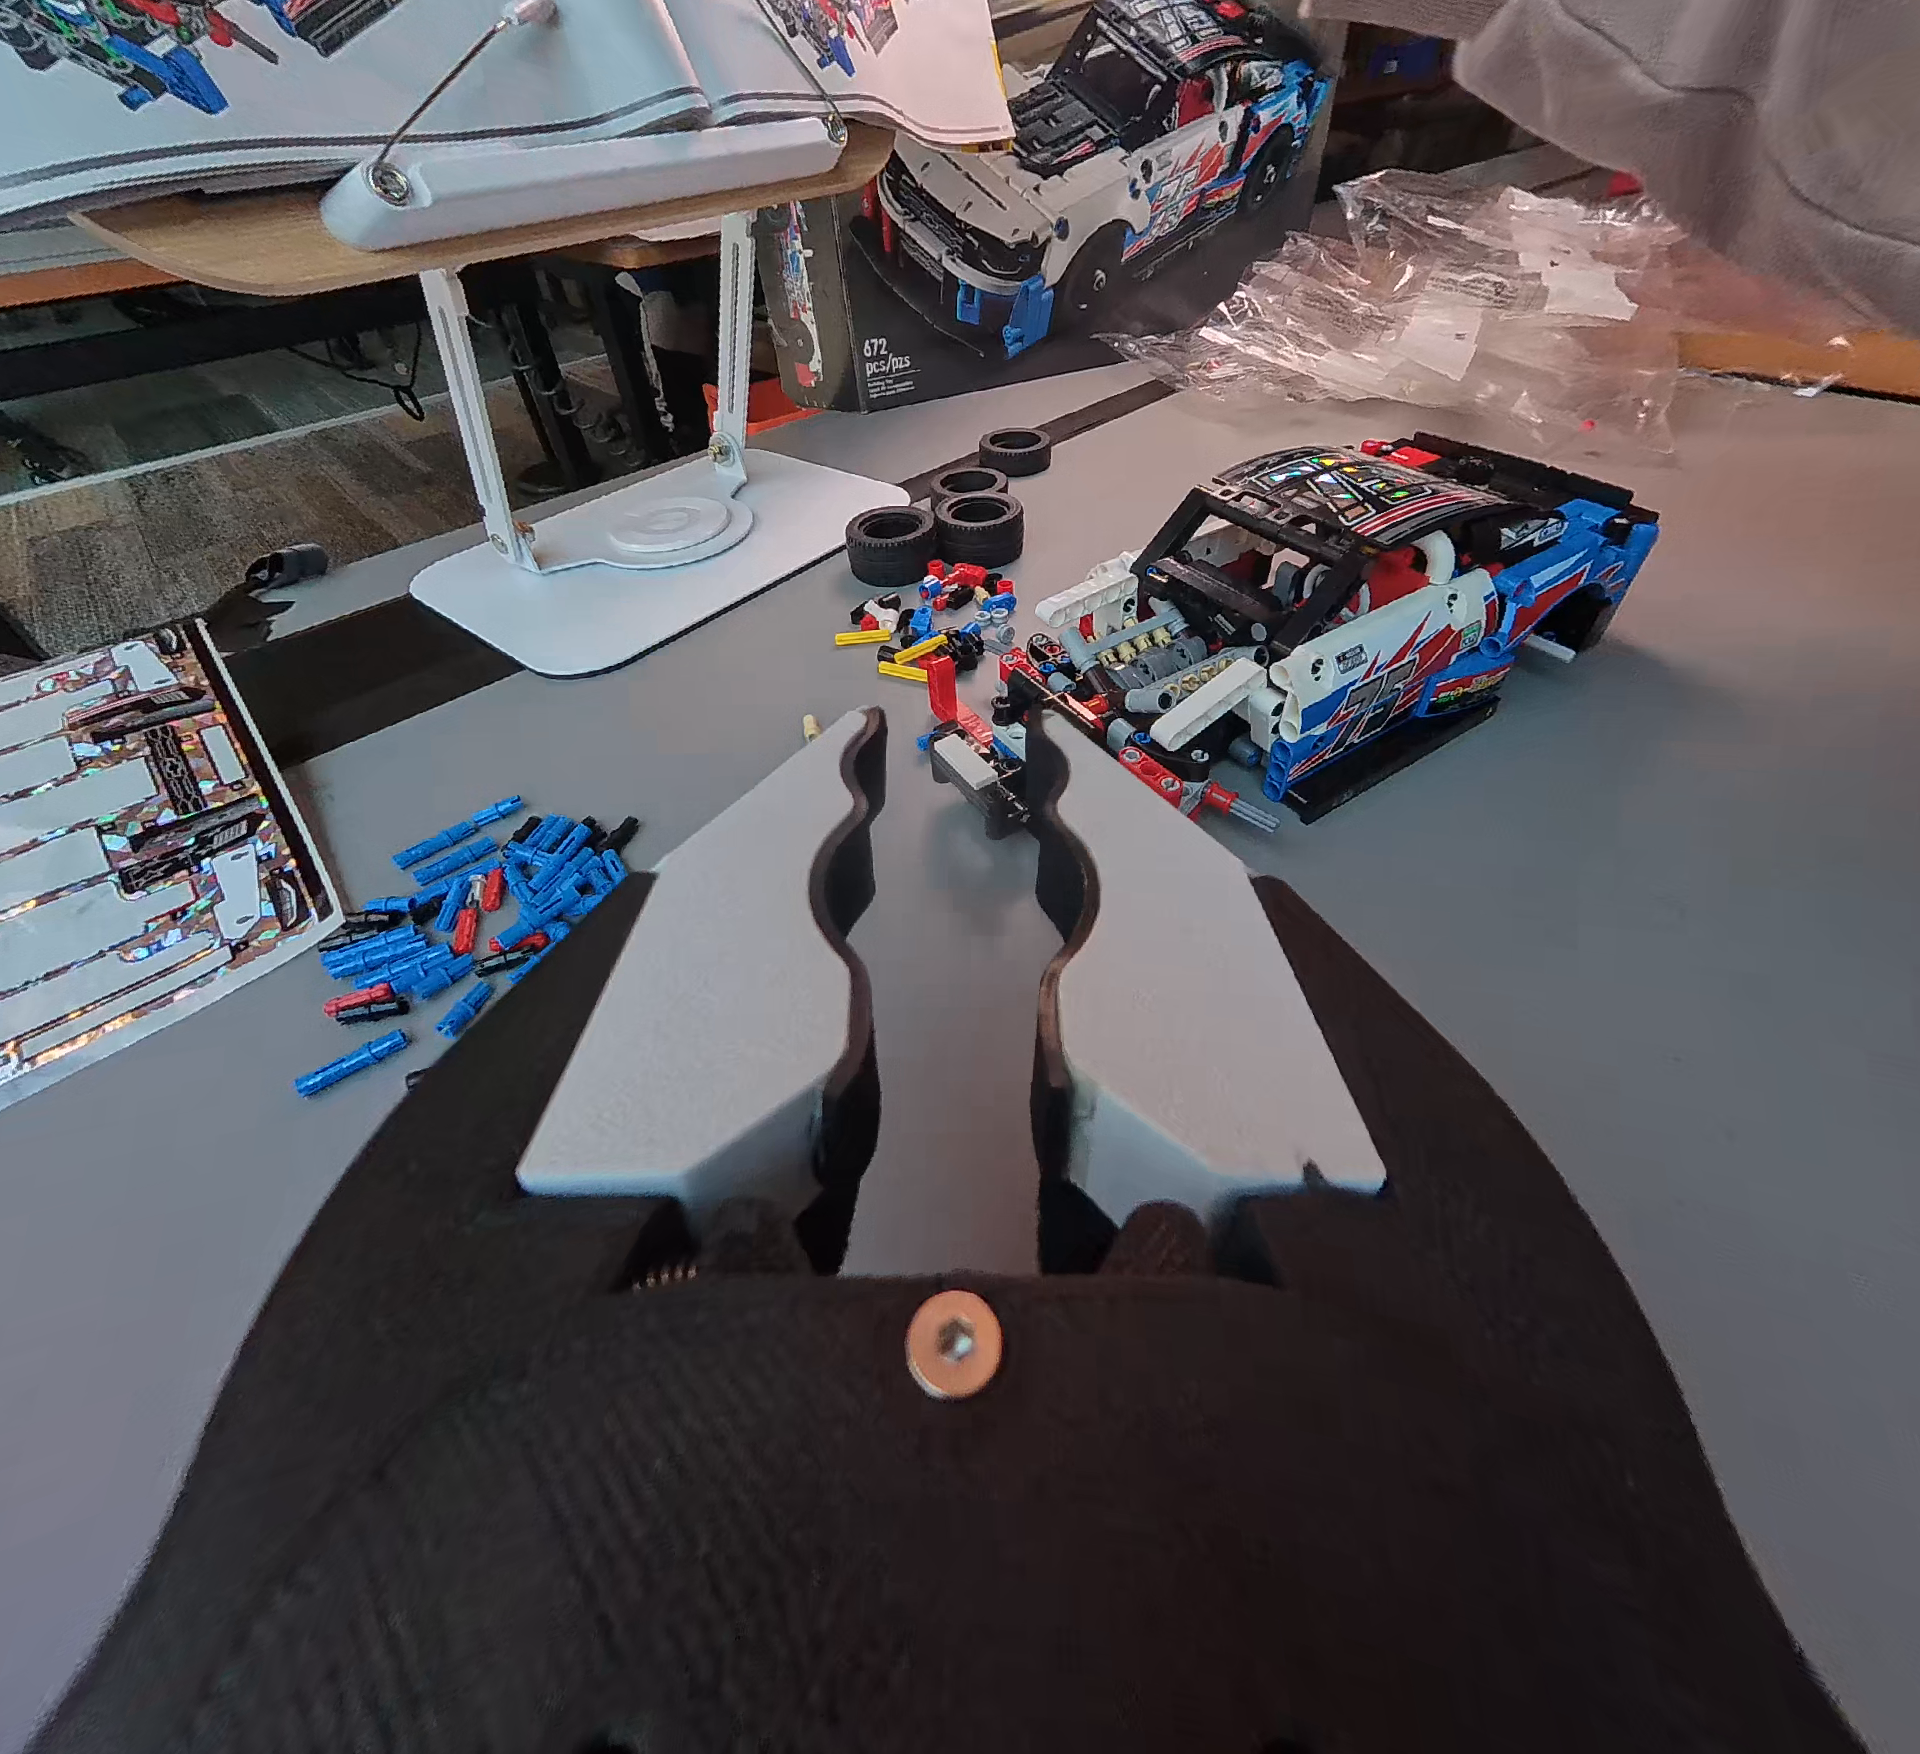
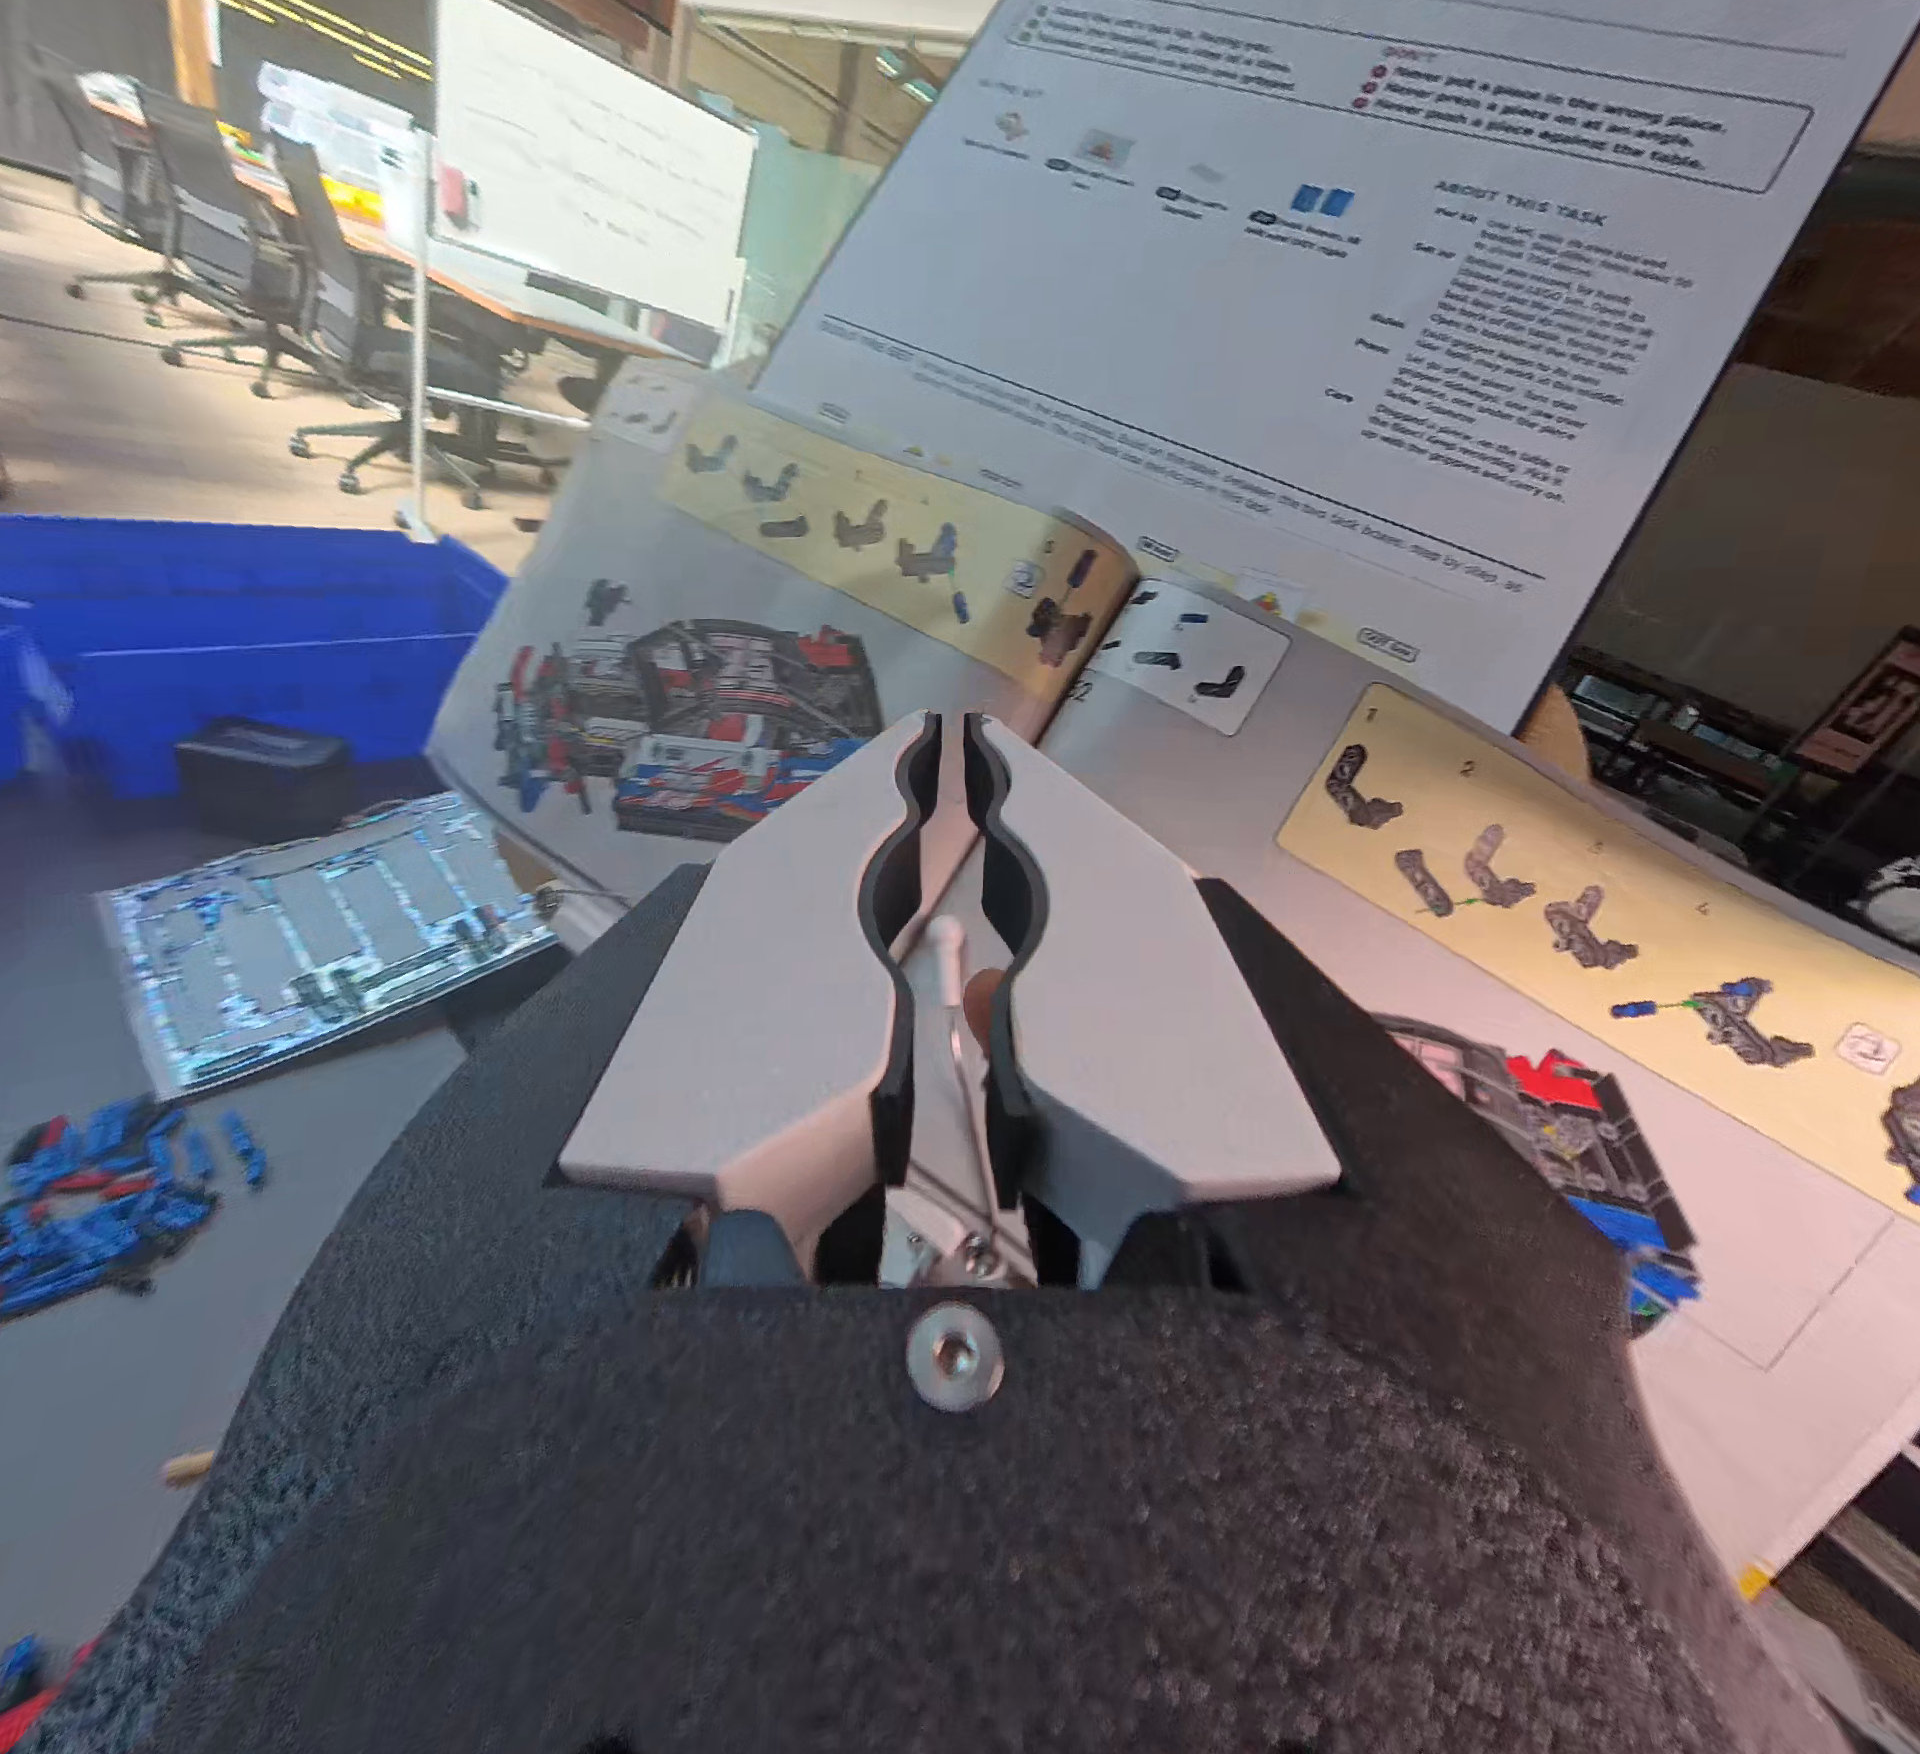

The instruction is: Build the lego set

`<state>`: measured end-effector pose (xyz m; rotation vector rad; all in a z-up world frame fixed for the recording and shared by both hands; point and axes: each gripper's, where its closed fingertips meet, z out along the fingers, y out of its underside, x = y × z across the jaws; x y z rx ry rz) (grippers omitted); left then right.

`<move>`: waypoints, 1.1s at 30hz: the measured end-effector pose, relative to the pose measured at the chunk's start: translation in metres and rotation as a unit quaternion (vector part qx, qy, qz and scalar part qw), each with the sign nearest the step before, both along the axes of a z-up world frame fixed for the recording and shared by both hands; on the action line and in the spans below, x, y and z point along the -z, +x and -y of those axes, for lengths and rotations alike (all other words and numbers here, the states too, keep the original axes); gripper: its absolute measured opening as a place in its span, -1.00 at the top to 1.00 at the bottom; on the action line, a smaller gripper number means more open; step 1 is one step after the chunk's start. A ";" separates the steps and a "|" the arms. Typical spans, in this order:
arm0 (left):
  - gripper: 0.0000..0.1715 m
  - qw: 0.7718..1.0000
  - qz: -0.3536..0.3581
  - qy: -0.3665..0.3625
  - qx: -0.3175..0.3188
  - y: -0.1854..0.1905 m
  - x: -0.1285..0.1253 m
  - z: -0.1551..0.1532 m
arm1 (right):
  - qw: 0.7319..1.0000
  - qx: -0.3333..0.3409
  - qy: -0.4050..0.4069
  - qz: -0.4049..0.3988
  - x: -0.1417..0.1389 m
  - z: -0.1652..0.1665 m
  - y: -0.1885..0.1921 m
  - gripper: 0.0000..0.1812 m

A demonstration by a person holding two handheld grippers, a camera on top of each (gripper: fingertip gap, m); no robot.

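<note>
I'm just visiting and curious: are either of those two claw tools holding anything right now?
No. The left gripper is open above the table, empty. The right gripper is nearly closed at the instruction booklet, with nothing between its tips.

Blue storage bin [image 2: 239,624] far left of the jaws. Whiteboard [image 2: 582,146] and office chairs [image 2: 312,291] beyond it. Monitor [image 2: 1403,250] directly ahead, upper right.

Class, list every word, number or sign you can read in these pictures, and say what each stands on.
I will not copy writing; these bear it.
Set box: large print, legible.
Model car: door sticker, legible.
Screen: heading legible, rest blurred.
Instruction booklet: step marks, small.
Whiteboard: too blurred.
</note>
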<state>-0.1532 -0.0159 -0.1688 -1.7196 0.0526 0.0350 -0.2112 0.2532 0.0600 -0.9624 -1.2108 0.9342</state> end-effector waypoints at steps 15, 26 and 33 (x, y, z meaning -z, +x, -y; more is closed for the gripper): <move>0.69 0.990 0.116 -0.021 -0.077 -0.038 0.009 0.010 | 0.805 -0.202 0.037 0.557 0.286 0.131 0.197 -0.16; 0.67 0.987 0.127 -0.027 -0.095 -0.047 0.014 0.015 | 0.752 -0.294 0.150 0.570 0.292 0.168 0.207 -0.08; 0.67 0.989 0.118 -0.023 -0.092 -0.044 0.012 0.014 | 0.817 -0.307 0.049 0.485 0.259 0.182 0.203 -0.11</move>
